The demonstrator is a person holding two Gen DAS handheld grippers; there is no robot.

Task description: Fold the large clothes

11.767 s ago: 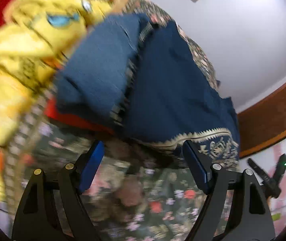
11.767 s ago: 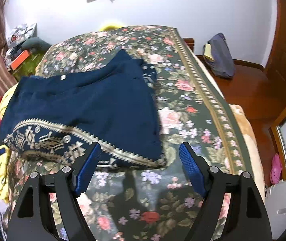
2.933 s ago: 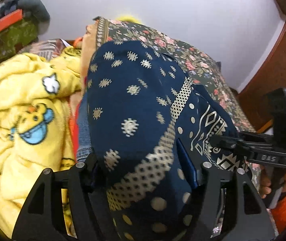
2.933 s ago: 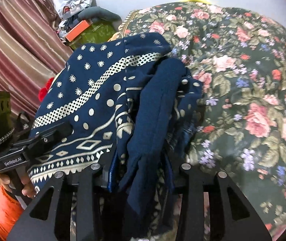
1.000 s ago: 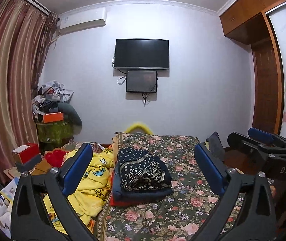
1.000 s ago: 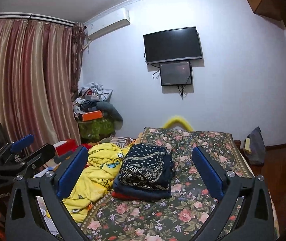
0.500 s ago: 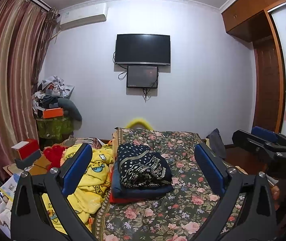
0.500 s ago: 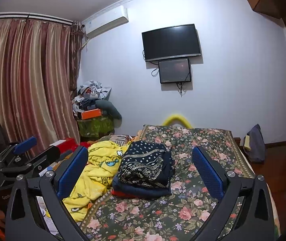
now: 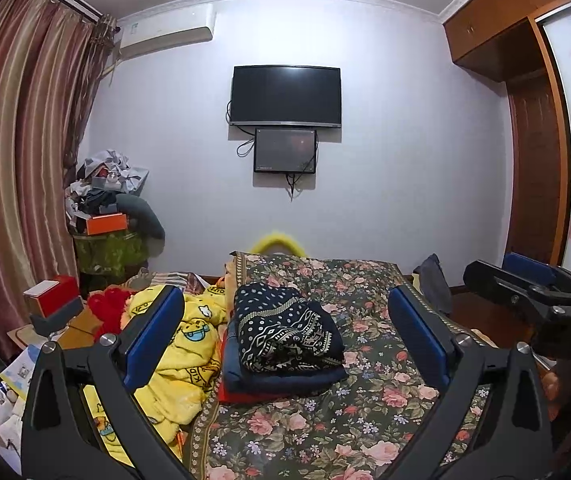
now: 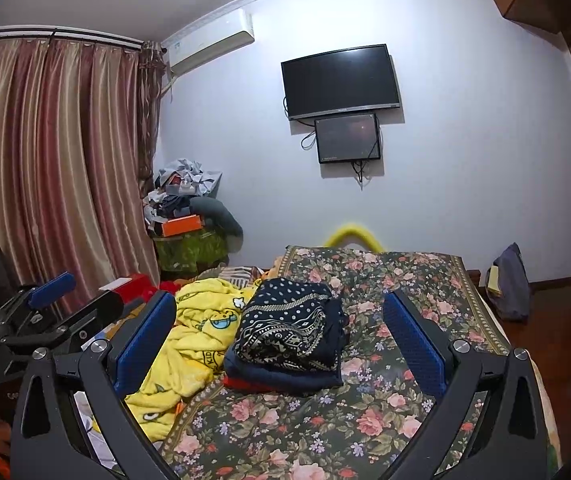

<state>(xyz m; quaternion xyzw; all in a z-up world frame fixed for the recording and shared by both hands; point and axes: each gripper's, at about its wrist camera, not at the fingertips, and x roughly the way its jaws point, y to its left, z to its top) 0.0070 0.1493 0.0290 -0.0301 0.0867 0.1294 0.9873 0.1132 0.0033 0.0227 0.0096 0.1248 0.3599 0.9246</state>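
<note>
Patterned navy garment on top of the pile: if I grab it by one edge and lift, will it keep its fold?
Probably not. The patterned garment looks like soft cloth with rounded, sagging folds, so an edge grip would likely let it unfold. It sits loose on the navy layer, so a push may slide it off. Both grippers, left and right, are open and clear.

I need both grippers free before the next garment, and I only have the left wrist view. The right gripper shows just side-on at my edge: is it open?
Observer: Yes. In the right wrist view the right gripper stands wide open, holding nothing. The folded stack lies beyond it on the bed.
Operator: My gripper covers the floor right of the bed. Anything there?
Observer: A dark bag stands on the floor against the wall, apart from the bed.
</note>
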